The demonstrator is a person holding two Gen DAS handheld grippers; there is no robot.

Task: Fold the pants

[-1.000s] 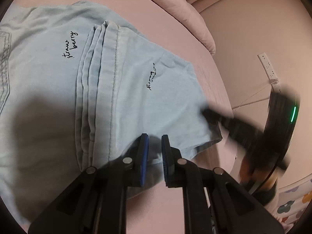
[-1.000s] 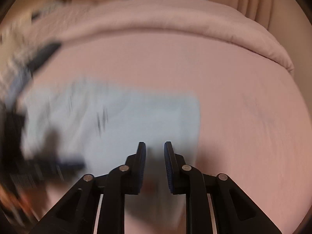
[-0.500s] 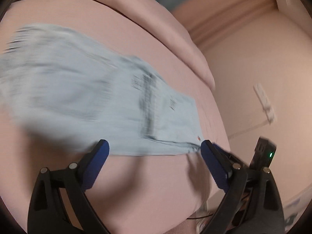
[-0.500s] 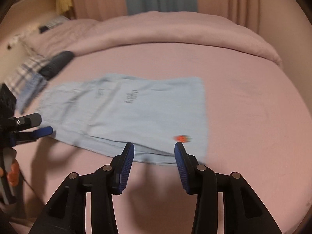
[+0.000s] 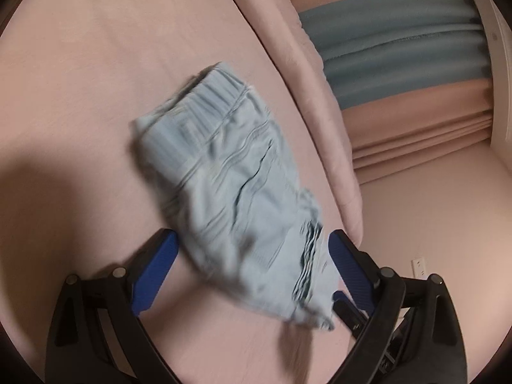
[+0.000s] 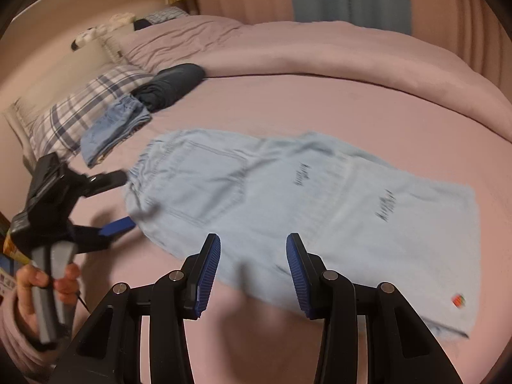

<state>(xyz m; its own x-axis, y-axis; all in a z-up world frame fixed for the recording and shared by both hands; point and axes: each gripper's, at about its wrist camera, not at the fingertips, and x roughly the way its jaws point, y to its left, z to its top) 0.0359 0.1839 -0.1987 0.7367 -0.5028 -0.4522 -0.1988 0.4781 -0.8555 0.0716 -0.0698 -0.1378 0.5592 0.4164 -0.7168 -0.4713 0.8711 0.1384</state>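
Note:
Light blue denim pants [image 6: 288, 211] lie flat on the pink bed, folded lengthwise, waistband to the left and leg hems to the right. In the left wrist view the pants [image 5: 236, 198] show blurred, with the waistband end nearest. My left gripper [image 5: 252, 256] is wide open, its jaws standing either side of the waistband end; it also shows in the right wrist view [image 6: 118, 201]. My right gripper [image 6: 252, 268] is open and empty, just above the near long edge of the pants.
Folded blue shorts [image 6: 112, 128] and a dark folded garment [image 6: 172, 86] lie by a plaid pillow [image 6: 83, 105] at the far left. A bunched pink duvet [image 6: 320, 51] runs along the back. The bed's edge and a wall socket [image 5: 419, 267] are at right.
Both grippers have opened from shut. The left gripper has swung round to the waistband end of the pants. The right gripper has drawn back, and the pants lie spread out.

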